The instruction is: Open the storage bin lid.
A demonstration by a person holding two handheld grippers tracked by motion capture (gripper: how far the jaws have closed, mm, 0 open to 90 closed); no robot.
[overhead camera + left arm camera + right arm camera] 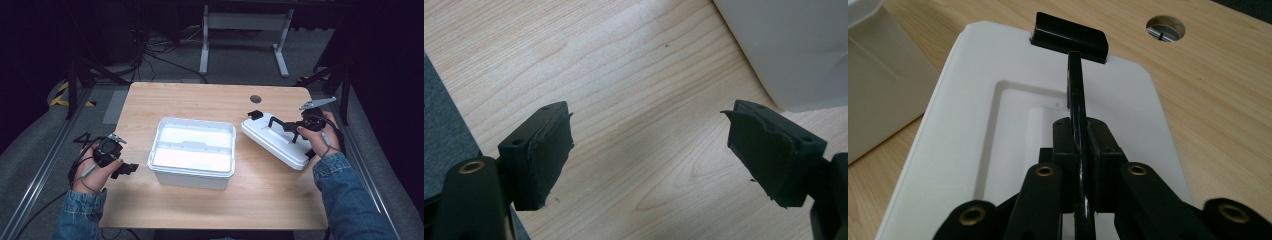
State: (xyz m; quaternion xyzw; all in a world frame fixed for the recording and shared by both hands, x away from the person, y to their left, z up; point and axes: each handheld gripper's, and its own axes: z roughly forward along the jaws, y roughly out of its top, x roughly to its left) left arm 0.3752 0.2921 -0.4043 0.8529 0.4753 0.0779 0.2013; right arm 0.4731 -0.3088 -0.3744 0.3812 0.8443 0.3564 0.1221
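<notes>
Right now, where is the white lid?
In the high view the white lid is at the table's right side, just right of the open white box, tilted, with the right gripper shut on its black handle.

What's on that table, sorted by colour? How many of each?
White: 2, the open box and its lid
Black: 3, the handle on the lid, the left gripper and the right gripper
Total: 5
</notes>
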